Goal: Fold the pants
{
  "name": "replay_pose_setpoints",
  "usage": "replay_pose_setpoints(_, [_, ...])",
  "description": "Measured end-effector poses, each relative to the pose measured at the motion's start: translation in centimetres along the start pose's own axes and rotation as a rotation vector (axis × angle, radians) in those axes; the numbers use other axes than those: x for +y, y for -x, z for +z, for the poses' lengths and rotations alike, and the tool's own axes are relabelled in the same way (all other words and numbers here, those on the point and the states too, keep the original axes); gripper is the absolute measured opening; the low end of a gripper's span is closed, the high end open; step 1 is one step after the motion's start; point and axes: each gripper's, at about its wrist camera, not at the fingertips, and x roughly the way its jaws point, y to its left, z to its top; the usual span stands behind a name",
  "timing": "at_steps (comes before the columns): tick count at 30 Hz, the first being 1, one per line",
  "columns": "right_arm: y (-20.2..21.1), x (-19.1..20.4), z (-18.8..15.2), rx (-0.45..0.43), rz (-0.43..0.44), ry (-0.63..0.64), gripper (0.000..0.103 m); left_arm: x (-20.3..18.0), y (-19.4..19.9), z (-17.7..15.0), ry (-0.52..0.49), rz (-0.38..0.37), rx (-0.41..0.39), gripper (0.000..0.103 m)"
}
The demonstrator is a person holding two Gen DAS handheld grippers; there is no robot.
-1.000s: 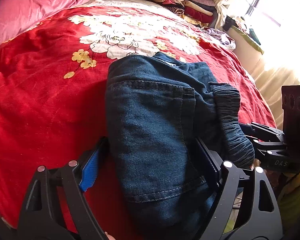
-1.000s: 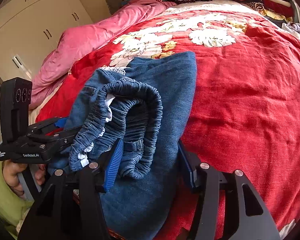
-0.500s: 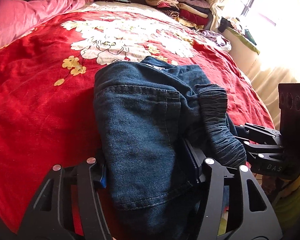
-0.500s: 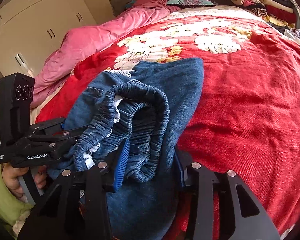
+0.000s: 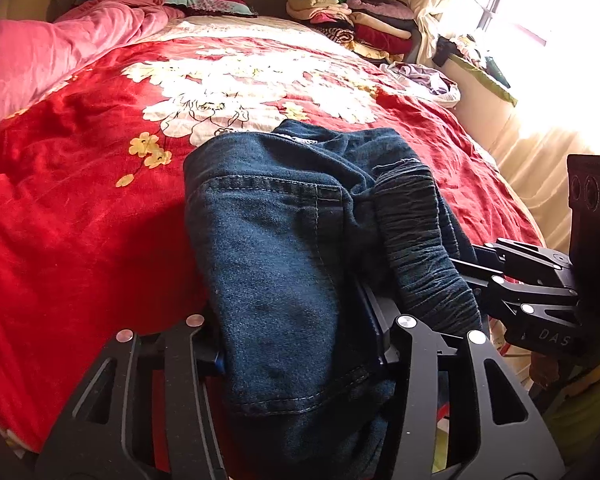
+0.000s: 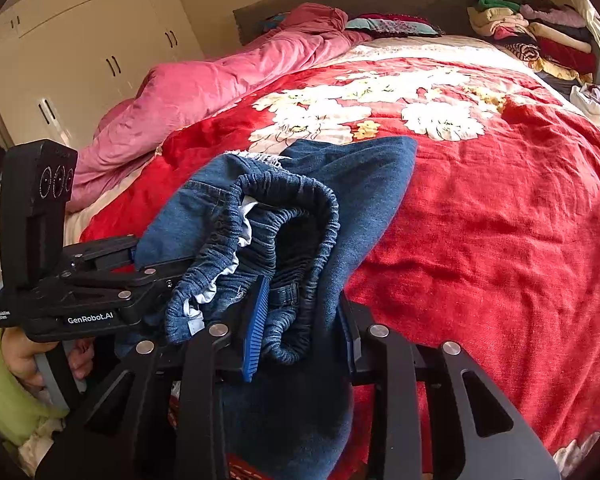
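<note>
Bunching dark denim pants (image 5: 284,248), both tongs clamped (waistband gathered)

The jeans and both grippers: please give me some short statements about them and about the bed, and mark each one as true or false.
1. The jeans lie on a red blanket with white flowers. True.
2. The left gripper is empty and far from the denim. False: its fingers close on a folded part of the jeans.
3. The right gripper has the elastic waistband between its fingers. True.
4. A stack of folded clothes sits at the far corner of the bed. True.
5. The pink quilt covers the jeans. False: it lies apart, along the bed's far side by the wardrobe.
</note>
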Motion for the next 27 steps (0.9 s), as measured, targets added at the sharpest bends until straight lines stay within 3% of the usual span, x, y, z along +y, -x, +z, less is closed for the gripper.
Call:
replay_pose_setpoints(16, [1.8, 1.3, 2.3, -0.072, -0.003, 0.06, 0.029, -0.5, 2.3, 2.0, 0.007, -0.004, -0.059, 0.038])
replay_pose_setpoints(27, [0.6, 1.1, 5.0, -0.09, -0.006, 0.09, 0.029, 0.5, 1.4, 4.2, 0.017, 0.009, -0.068, 0.038])
